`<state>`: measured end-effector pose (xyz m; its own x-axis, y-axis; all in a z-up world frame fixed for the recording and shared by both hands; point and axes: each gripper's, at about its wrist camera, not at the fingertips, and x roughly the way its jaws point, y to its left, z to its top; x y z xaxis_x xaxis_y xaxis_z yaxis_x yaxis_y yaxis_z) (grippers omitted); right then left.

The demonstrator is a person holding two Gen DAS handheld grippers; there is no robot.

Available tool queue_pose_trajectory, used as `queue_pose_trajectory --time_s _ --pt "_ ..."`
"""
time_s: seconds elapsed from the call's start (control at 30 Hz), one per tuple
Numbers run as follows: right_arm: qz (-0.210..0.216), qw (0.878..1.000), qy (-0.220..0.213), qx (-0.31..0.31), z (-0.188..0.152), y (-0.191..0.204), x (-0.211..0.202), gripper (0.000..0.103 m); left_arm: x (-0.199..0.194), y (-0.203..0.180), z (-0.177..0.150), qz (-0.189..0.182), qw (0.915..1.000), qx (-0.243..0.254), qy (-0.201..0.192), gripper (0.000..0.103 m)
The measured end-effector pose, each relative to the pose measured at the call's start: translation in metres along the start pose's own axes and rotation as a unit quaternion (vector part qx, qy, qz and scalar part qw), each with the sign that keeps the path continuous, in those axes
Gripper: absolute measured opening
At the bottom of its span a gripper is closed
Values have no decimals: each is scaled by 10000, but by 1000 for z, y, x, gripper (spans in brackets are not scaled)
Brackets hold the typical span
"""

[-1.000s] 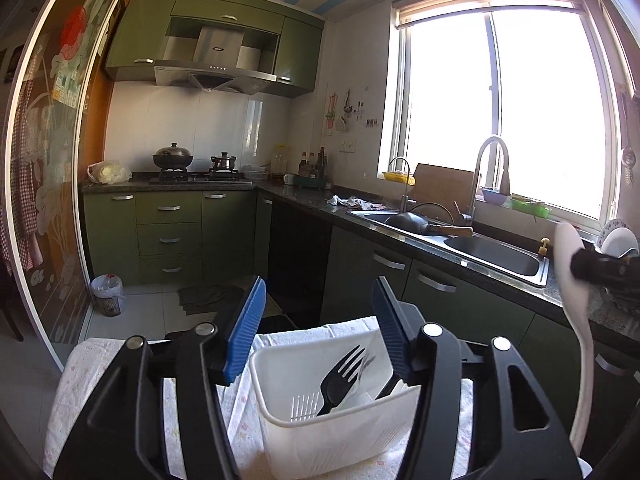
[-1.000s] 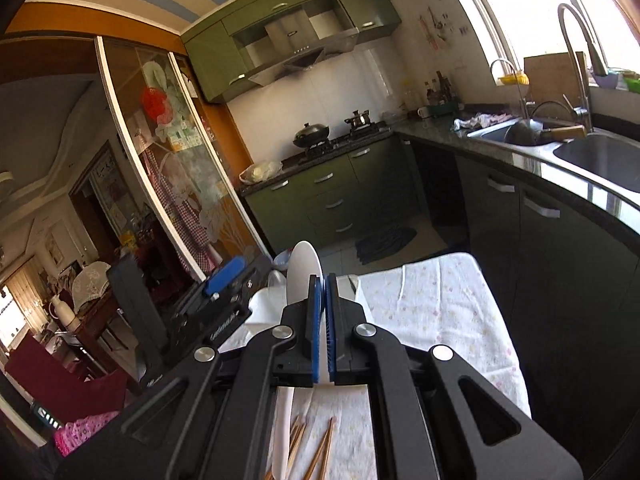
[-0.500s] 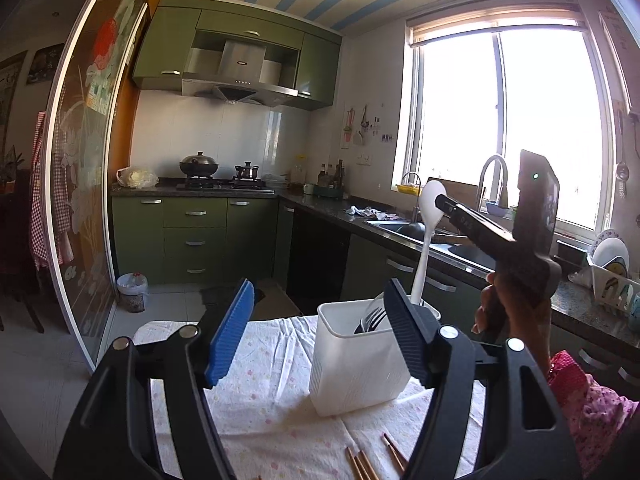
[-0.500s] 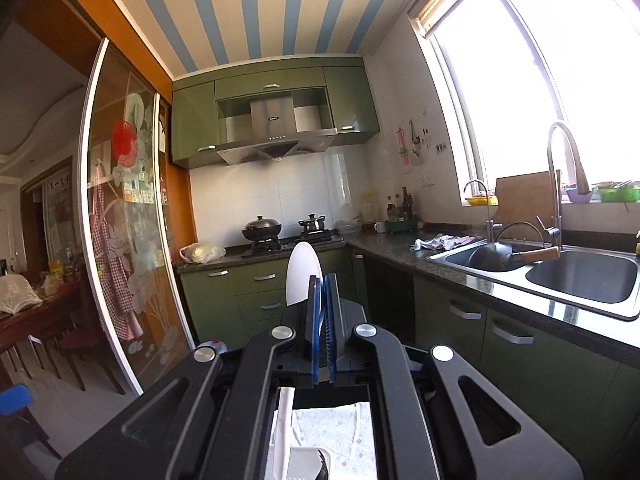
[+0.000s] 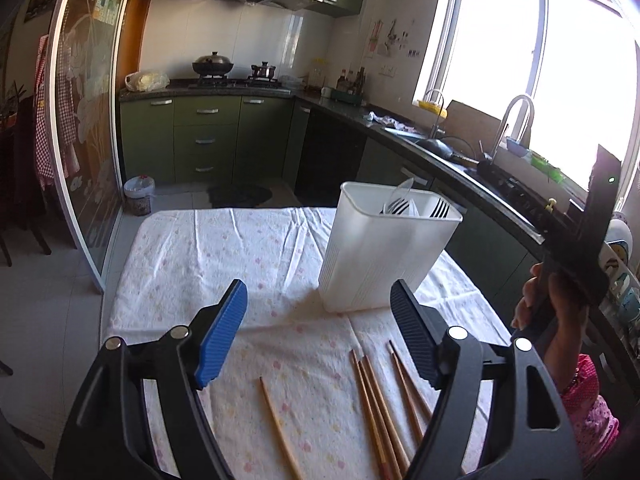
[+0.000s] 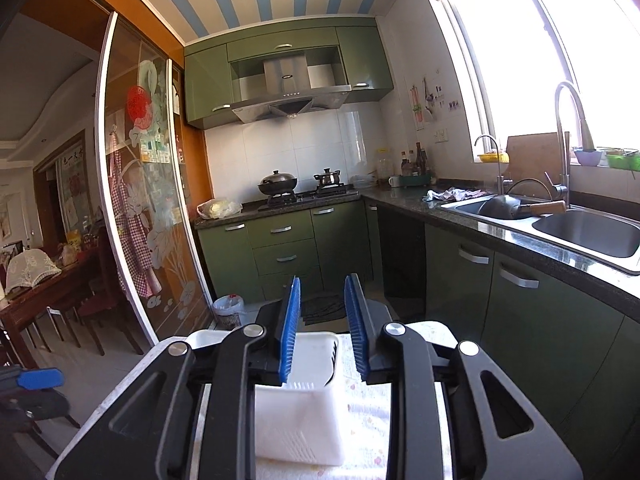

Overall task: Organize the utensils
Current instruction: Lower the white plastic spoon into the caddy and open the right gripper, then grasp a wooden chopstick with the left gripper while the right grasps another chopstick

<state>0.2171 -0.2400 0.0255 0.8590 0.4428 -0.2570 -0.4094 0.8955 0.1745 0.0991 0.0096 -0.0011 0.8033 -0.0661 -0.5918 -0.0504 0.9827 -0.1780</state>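
Right gripper (image 6: 322, 326) opening, empty, above holder (image 6: 300, 420); left gripper (image 5: 318, 338) widening, nothing held: line up squarely on chopsticks (image 5: 378, 408), bottom centre.

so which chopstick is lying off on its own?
The lone chopstick, farthest left on the tablecloth; clear cloth separates it from the bunched chopsticks on the right.

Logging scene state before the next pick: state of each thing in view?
Left gripper: jaws opening, nothing between them.
Right gripper: jaws opening, empty, over the caddy.
Caddy: upright on the table, holds forks and a white spoon.
Chopsticks: loose, flat on the tablecloth.
Wok: lidded, on the stove.
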Motion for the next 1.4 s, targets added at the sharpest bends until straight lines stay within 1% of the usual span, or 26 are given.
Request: queue_pose_trajectory --time_s 0.07,0.13,0.2,0.27,0.33,0.4,0.47,0.53,0.63,0.7,0.73,0.77,0.83,0.93,1.0,1.03,1.07,1.1,1.17,1.2,1.23,1.33,1.4 --pt "89 9994 335 -91 -7 3 -15 25 11 3 -10 163 9988 37 453 70" --pt "143 9962 820 -266 -20 8 -24 25 25 8 -24 241 9948 15 990 70" --pt "218 9901 1332 -381 -37 12 -30 25 40 18 -38 361 9879 -121 1502 70" --pt "289 9830 1753 -471 -57 15 -35 25 53 25 -52 620 9791 -237 1924 76" --pt "300 9761 2080 -553 -77 17 -38 25 61 29 -62 740 9732 -365 2144 77" --pt "346 9701 2338 -558 -93 18 -40 25 65 31 -66 881 9708 -389 2196 77" --pt "382 9658 2509 -539 -107 17 -40 25 68 31 -67 1054 9693 -402 2183 81" --pt "396 9635 2596 -523 -113 14 -39 25 71 31 -67 1139 9678 -397 2207 81" --pt "397 9621 2650 -505 -115 11 -37 25 82 31 -68 1296 9630 -390 2332 81" --pt "389 9619 2659 -499 -112 8 -35 25 87 29 -69 1389 9601 -333 2404 75" --pt "381 9617 2668 -499 -111 7 -35 25 90 28 -70 1430 9587 -327 2438 66" --pt "374 9613 2686 -495 -108 8 -33 25 92 29 -71 1467 9572 -352 2472 63" --pt "372 9603 2721 -492 -107 7 -32 33 96 29 -74 1486 9556 -414 2512 63" --pt "350 9582 2785 -548 -105 9 -29 33 98 29 -75 1559 9559 -462 2444 63" --pt "299 9561 2843 -641 -105 11 -25 33 98 27 -75 1566 9568 -452 2406 58" --pt "271 9542 2895 -697 -106 12 -22 33 97 24 -75 1556 9579 -405 2378 51" --pt "257 9515 2973 -747 -107 13 -18 33 97 21 -75 1513 9594 -338 2356 40" --pt "250 9476 3087 -787 -108 14 -12 33 97 17 -75 1474 9603 -287 2351 35" --pt "335 9381 3364 -758 -114 13 3 33 97 12 -75 1388 9613 -210 2371 16" --pt "421 9320 3529 -708 -117 13 11 32 97 11 -75 1343 9618 -193 2379 12" --pt "499 9255 3695 -669 -123 13 18 28 97 10 -75 1323 9619 -191 2384 9" --pt "645 9044 4170 -635 -140 17 37 25 95 12 -76 1260 9627 -159 2390 7" --pt "618 8964 4340 -657 -148 19 46 25 95 14 -76 1217 9628 -135 2409 7"
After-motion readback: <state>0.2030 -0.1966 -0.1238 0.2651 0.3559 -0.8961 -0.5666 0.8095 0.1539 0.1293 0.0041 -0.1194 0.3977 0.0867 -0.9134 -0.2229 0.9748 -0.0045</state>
